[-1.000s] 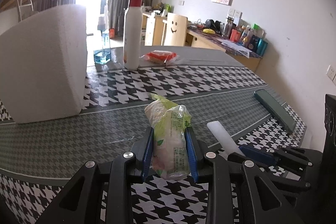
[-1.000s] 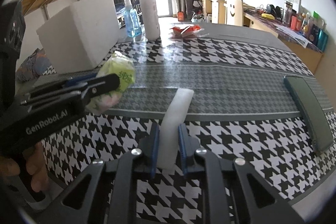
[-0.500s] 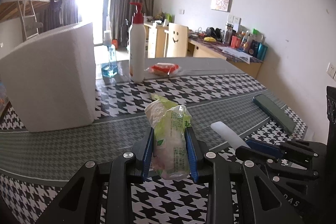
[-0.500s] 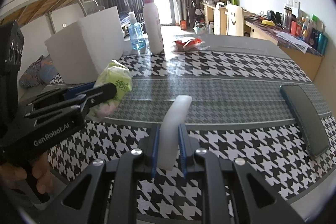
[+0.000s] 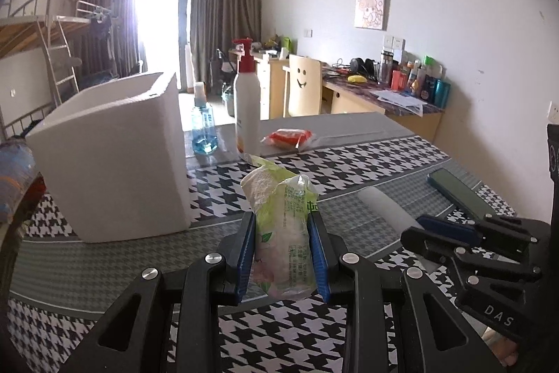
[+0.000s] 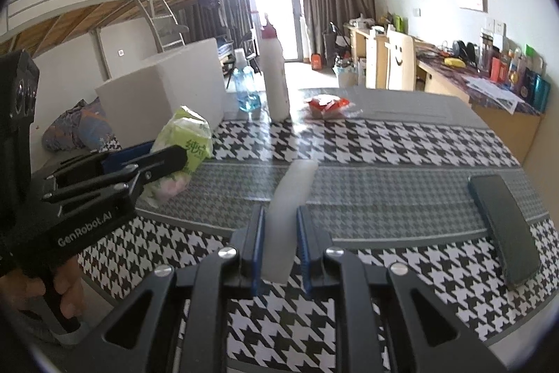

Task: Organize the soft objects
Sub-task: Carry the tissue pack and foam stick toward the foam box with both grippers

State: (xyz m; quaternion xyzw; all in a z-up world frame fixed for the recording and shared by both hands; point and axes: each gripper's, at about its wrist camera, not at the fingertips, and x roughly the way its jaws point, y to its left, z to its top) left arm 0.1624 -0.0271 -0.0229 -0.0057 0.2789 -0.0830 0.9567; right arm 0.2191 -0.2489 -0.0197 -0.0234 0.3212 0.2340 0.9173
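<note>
- Our left gripper [image 5: 282,254] is clamped on a soft green-and-white plastic pack of tissues [image 5: 282,226], which stands upright between the blue pads above the surface [image 5: 349,159].
- Our right gripper [image 6: 279,249] is closed on a pale white translucent foam strip [image 6: 288,201], which juts forward from between its pads, over the black-and-white houndstooth cloth.
- From the right wrist view we see the left gripper [image 6: 164,159] to our left with the tissue pack [image 6: 185,135] in its jaws, and a hand [image 6: 66,289] around its handle.
- A large white foam box [image 5: 115,159] stands on the surface to the left, its top open.
- Behind it stand a blue-liquid clear bottle [image 5: 203,124] and a tall white pump bottle with a red top [image 5: 247,107], with a red-and-white packet [image 5: 288,137] just beside.
- A dark green flat case [image 6: 503,226] lies on the right, well apart from both grippers.
</note>
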